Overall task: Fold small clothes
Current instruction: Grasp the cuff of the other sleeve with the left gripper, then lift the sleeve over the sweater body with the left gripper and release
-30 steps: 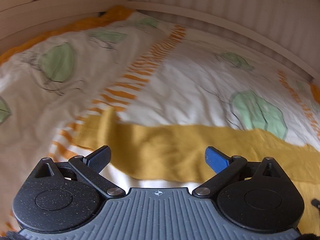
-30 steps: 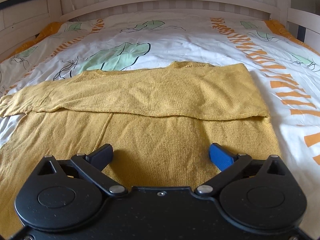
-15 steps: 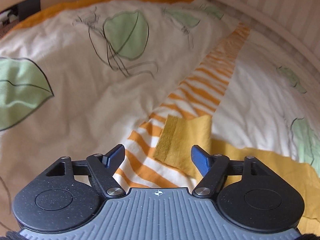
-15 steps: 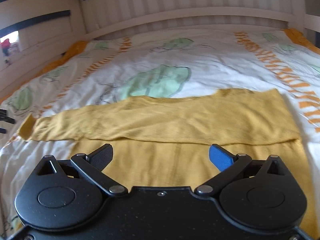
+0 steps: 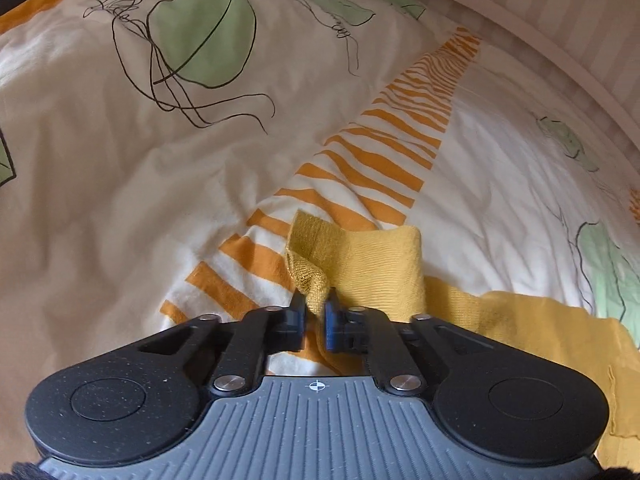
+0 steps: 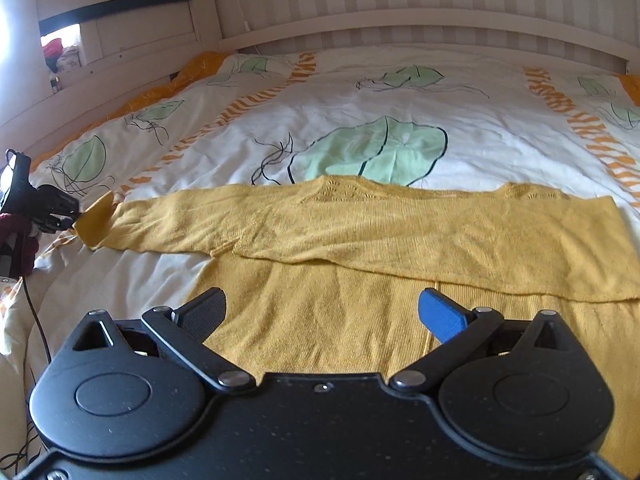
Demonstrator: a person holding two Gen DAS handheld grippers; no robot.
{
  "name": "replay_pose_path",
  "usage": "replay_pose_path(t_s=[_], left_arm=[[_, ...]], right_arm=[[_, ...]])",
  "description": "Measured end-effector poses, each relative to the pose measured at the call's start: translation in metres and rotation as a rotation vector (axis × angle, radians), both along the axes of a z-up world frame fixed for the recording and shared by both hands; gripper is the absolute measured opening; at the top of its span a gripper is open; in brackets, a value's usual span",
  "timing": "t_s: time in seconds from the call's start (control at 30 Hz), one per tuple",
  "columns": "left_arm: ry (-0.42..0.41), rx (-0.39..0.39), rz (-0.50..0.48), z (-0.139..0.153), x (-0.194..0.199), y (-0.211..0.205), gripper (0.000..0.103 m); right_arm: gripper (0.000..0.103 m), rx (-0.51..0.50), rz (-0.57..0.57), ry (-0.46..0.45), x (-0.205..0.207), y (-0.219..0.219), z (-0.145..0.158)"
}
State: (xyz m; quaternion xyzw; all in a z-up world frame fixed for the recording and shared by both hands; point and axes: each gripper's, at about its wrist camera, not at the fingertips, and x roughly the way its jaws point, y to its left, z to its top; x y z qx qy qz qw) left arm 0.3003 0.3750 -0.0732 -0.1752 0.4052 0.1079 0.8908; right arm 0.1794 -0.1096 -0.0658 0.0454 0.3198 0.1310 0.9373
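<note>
Working left to right, we log our left gripper [image 5: 315,312] first: its jaws are nearly closed, pinching the cuff [image 5: 316,276] of the yellow sweater's sleeve. In the left wrist view the cuff rises off the duvet [image 5: 120,200] and bunches between the fingers, while the rest of the sleeve trails away to the right over the orange-striped band [image 5: 360,160] of the cover. In the right wrist view the same left gripper [image 6: 60,210] sits at the far left edge, touching the sleeve end [image 6: 96,220], with a black cable [image 6: 36,312] hanging below it.

Centre: the yellow sweater [image 6: 400,232] lies flat across the bed, its upper part folded down in a band over the body, the left sleeve stretched out sideways toward the left gripper. A large green leaf print [image 6: 380,152] shows on the duvet just beyond the sweater.

Right: our right gripper [image 6: 322,314] hovers above the sweater's lower body panel, jaws spread wide and holding nothing. One finger pad is black [image 6: 206,308], the other blue [image 6: 440,314]. A pale wooden bed rail [image 6: 400,28] runs along the far side.
</note>
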Motion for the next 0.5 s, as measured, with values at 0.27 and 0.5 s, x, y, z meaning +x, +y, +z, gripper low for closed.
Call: replay_pose_path(t_s=[0.27,0.5], left_arm=[[-0.092,0.054,0.081,0.055,-0.016,0.02,0.007],[-0.178,0.063,0.022,0.117,-0.019,-0.009,0.007]], right_arm=[[0.102,0.033,-0.039,0.028,-0.003,-0.014,0.0],[0.102,0.078,-0.059,0.05,-0.009,-0.027,0.002]])
